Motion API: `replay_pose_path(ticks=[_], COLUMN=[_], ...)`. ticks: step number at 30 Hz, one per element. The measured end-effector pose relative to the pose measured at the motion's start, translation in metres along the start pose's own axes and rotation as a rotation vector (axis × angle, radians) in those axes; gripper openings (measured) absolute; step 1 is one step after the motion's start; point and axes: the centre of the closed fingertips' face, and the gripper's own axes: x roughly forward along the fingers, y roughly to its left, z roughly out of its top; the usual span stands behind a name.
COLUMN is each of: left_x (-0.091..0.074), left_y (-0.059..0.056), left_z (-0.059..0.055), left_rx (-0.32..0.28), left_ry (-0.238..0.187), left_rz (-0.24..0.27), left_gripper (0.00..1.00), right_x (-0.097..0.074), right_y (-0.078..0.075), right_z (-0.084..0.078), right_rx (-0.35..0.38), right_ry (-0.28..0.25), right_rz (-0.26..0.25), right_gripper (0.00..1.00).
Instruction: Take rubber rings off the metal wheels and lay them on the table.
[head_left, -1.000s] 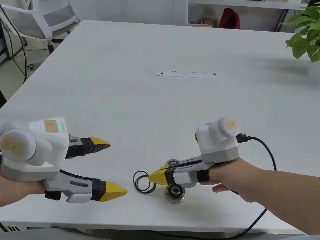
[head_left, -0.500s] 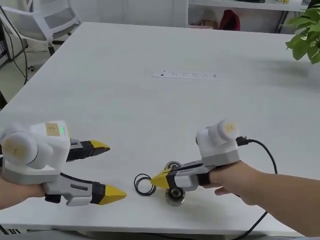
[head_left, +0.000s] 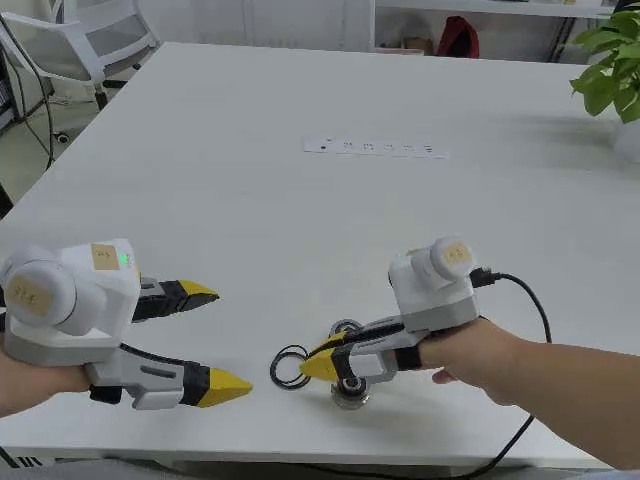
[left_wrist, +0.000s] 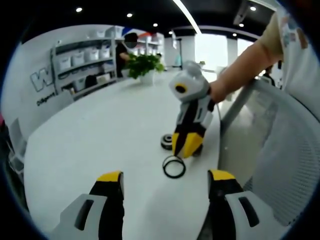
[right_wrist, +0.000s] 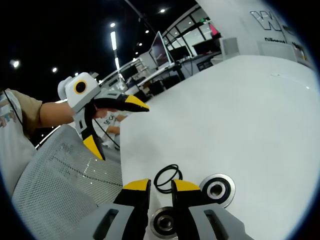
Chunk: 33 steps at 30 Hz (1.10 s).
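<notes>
The black rubber rings (head_left: 289, 367) lie flat on the worktop (head_left: 380, 230) with their loops overlapping, just ahead of the tips of the right tongs (head_left: 320, 362) and apart from the metal wheels (head_left: 350, 390). For these rings the task's aim looks met: they are off the metal and down on the surface.

In the right gripper view, one wheel (right_wrist: 216, 190) sits just to the right of the right tongs' jaws. The other (right_wrist: 164, 222) lies beneath them, close behind the tips. Whether either wheel carries a further ring I cannot tell.

The right tongs are pressed nearly together with nothing visible between the tips. They are angled low toward the rings, a pose better suited to nudging than to gripping.

The left tongs (head_left: 215, 338) are spread wide and carry nothing. They point at the rings from the opposite side and sit near them but not touching. My guess is that they are held open there to steady a wheel or take a ring.
</notes>
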Motion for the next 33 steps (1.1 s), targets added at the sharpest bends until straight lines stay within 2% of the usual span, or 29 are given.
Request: replay_pose_path(ticks=[5, 14, 33], left_x=[0.0, 0.003, 0.025], left_y=[0.002, 0.004, 0.005], left_z=[0.0, 0.004, 0.026], left_rx=[0.001, 0.01, 0.051], left_ry=[0.005, 0.008, 0.002], left_rz=[0.002, -0.003, -0.037], left_gripper=[0.69, 0.69, 0.68], right_x=[-0.003, -0.016, -0.05], right_y=[-0.002, -0.008, -0.027], right_z=[0.002, 0.014, 0.022], right_rx=[-0.013, -0.011, -0.01], right_ry=[0.003, -0.046, -0.113], right_rz=[-0.008, -0.023, -0.091], right_gripper=[0.19, 0.2, 0.23])
